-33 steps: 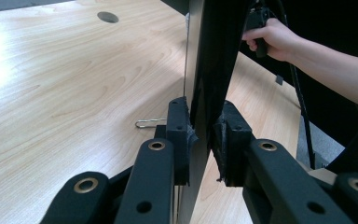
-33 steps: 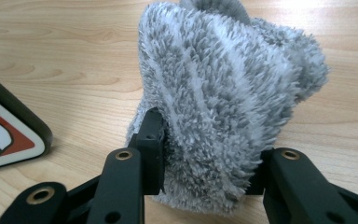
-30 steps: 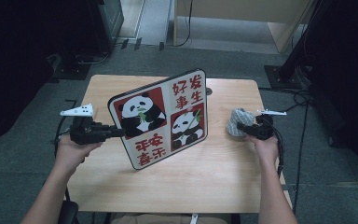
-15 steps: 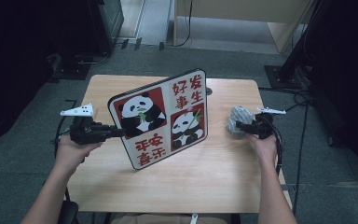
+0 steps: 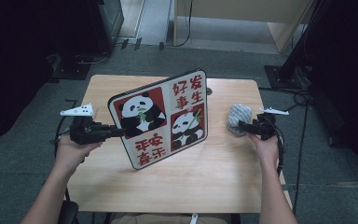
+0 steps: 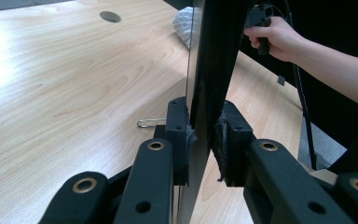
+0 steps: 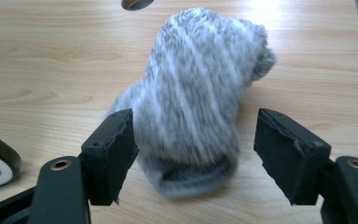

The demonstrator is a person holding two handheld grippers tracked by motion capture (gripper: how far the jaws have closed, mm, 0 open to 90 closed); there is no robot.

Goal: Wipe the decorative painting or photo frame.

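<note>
The left gripper [image 5: 114, 132] clamped the panda board [image 5: 161, 119] upright at frame center, exposing it; the right gripper [image 5: 239, 125], jaws just opened, straddled the grey sock [image 5: 238, 115] at right, unpressed.

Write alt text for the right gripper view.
A grey knitted cloth bundle lies on the wooden table between the right gripper's open black jaws, which have just been opening; neither pad presses it.

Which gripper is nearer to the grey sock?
Right. The right gripper has its open jaws around the grey sock; the left gripper is across the table, clamped on the panda board.
</note>
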